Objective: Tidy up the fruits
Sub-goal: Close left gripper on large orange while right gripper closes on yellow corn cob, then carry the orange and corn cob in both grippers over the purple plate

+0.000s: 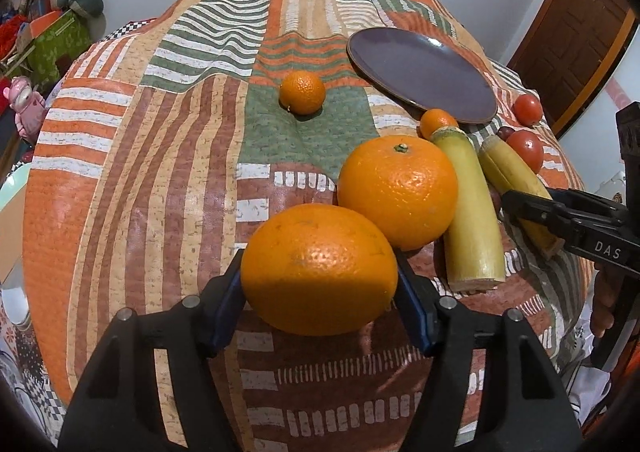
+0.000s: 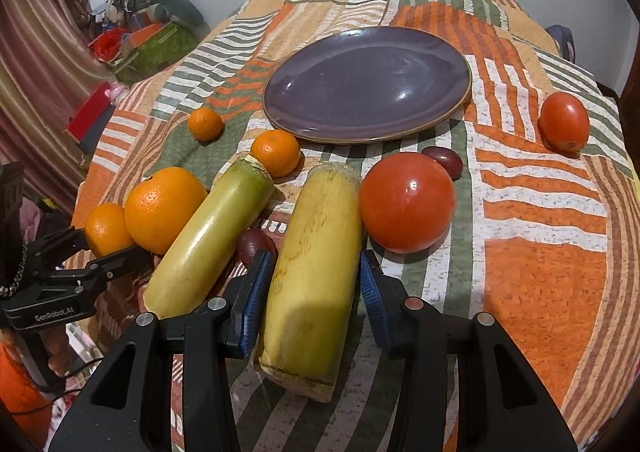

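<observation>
L wrist: left tool (image 1: 320, 284) pads pressed on both sides of near orange (image 1: 318, 268), touching 2nd orange (image 1: 397, 191); lift straight up, avoid nudging it.
R wrist: right tool (image 2: 310, 292) jaws straddle cane piece (image 2: 316, 272), small gaps both sides, not gripping; close squarely mid-length, then carry to plate (image 2: 366, 82).

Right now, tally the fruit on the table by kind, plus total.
Large oranges: 2
Small mandarins: 2
Sugarcane pieces: 2
Tomatoes: 2
Small dark red fruits: 2
Total: 10
</observation>
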Available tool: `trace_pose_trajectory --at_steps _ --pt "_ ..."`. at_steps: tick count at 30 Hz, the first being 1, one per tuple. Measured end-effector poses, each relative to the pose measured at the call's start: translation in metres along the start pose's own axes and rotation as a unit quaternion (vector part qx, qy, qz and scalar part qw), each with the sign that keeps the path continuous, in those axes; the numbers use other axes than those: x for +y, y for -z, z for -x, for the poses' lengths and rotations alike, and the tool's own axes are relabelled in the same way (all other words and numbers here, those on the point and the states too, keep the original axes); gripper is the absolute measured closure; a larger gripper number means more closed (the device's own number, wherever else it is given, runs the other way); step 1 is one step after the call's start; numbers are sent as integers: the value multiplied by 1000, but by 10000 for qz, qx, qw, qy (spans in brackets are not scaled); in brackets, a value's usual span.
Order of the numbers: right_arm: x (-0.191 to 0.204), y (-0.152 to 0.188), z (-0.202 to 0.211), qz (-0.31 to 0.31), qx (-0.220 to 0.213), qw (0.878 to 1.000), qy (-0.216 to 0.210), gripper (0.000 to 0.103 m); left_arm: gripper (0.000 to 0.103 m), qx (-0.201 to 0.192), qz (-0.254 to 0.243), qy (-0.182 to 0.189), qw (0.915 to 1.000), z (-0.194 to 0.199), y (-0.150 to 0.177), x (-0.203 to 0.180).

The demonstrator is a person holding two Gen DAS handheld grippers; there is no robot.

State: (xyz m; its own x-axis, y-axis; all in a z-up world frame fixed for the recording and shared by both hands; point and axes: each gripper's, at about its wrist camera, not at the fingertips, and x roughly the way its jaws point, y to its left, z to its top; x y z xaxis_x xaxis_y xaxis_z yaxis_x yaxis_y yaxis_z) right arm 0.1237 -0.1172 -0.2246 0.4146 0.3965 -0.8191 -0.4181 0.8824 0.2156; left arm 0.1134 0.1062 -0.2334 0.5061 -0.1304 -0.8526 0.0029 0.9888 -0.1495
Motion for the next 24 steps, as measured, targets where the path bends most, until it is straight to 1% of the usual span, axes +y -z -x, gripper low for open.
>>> trace_pose_trajectory --at_steps 4,7,10,15,19,24 --pt "-1 0 2 -87 -70 9999 13 65 37 -33 4 -22 10000 4 0 0" --pt "0 -1 6 -56 -150 9998 99 67 37 -100 17 -133 9999 9 1 1" --pt "-1 -2 11 -79 -211 9997 64 68 37 -180 95 -132 9997 16 0 3" --pt "3 -3 20 12 -372 9993 65 68 37 -401 96 -184 9990 33 -5 2" --pt "5 -7 29 15 -495 9988 -12 68 37 -598 33 -206 9980 46 -12 -2" --pt "7 -17 49 59 -814 9966 -75 68 37 -863 -69 -169 9961 59 -28 -12"
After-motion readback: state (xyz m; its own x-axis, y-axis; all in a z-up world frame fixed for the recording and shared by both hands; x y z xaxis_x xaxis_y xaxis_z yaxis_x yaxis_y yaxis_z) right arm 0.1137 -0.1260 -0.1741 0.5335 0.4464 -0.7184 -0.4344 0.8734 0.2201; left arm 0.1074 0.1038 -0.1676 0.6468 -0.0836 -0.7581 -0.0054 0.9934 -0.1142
